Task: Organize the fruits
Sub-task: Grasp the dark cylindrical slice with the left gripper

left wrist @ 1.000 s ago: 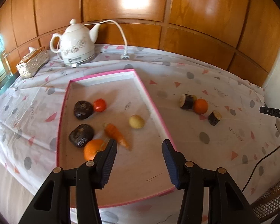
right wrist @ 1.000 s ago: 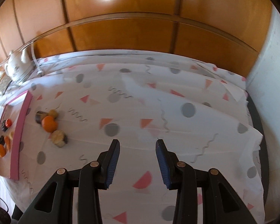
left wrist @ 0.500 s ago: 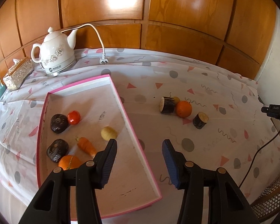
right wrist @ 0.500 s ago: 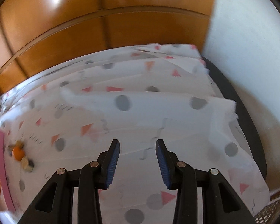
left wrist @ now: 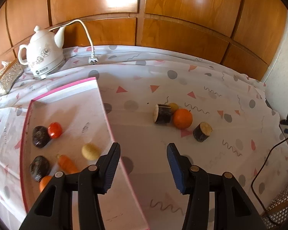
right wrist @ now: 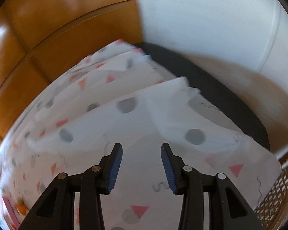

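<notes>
Jaws of the left gripper (left wrist: 143, 165) are held apart with nothing between them, over the pink-rimmed tray's (left wrist: 105, 113) right edge. Nothing is gripped by the right gripper (right wrist: 141, 165), its jaws parted over patterned cloth. An orange (left wrist: 182, 118) is seen farther right on the tabletop (left wrist: 182, 80), between two dark log pieces.

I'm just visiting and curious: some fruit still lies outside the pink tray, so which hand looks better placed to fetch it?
Probably the left. The left gripper is open and faces the orange on the cloth beside the pink tray. The right gripper, also open, faces bare tablecloth near the table's far corner.
</notes>
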A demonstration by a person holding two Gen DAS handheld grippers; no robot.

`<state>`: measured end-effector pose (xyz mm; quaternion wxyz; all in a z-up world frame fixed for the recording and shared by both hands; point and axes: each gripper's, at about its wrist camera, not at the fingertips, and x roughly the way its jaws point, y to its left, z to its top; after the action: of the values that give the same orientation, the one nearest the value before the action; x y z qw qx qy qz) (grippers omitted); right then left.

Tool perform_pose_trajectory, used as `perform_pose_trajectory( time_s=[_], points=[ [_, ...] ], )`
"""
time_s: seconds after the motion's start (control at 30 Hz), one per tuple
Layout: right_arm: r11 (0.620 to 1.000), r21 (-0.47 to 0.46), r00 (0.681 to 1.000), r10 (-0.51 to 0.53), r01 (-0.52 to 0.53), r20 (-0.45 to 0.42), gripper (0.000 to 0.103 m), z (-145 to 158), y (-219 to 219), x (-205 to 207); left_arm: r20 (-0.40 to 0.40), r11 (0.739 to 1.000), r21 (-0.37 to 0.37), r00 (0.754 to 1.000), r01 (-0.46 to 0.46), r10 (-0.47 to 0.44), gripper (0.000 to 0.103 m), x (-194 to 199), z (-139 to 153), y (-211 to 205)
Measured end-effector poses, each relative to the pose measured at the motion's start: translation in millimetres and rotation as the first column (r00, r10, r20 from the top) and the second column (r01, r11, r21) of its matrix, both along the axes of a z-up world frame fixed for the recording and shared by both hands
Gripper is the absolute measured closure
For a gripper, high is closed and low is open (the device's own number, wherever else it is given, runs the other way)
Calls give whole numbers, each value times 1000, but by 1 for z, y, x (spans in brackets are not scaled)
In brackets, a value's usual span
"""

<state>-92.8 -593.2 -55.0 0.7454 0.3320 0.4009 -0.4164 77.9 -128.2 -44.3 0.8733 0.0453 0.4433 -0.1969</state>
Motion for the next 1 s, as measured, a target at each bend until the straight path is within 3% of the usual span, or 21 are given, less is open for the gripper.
perform_pose_trajectory(
  time_s=[0.13, 0.33, 0.73, 0.77, 0.8, 1.0],
  points=[
    [992, 26, 992, -121, 120, 36, 61, -1, -15, -21, -37, 1000, -31, 999, -2, 0, 52, 17, -5, -10],
    [981, 22, 980, -195, 195, 34, 61, -2, -23, -32, -70, 999, -50, 997, 15, -19, 52, 42, -11, -31],
    [988, 43, 989, -149, 148, 24, 61, -5, -19, -22, -173, 996, -92, 985, 2, -18, 53, 90, -38, -61],
    [989, 42, 989, -144, 143, 23, 60, -5, -19, -21, -174, 993, -116, 984, 3, -23, 59, 93, -39, -60],
    [990, 41, 990, -139, 138, 24, 61, -5, -19, -20, -177, 992, -126, 984, 0, -23, 75, 95, -40, -59],
    [993, 38, 994, -111, 110, 24, 61, -5, -17, -14, -164, 990, -137, 985, 26, -49, 76, 91, -43, -54]
  ],
)
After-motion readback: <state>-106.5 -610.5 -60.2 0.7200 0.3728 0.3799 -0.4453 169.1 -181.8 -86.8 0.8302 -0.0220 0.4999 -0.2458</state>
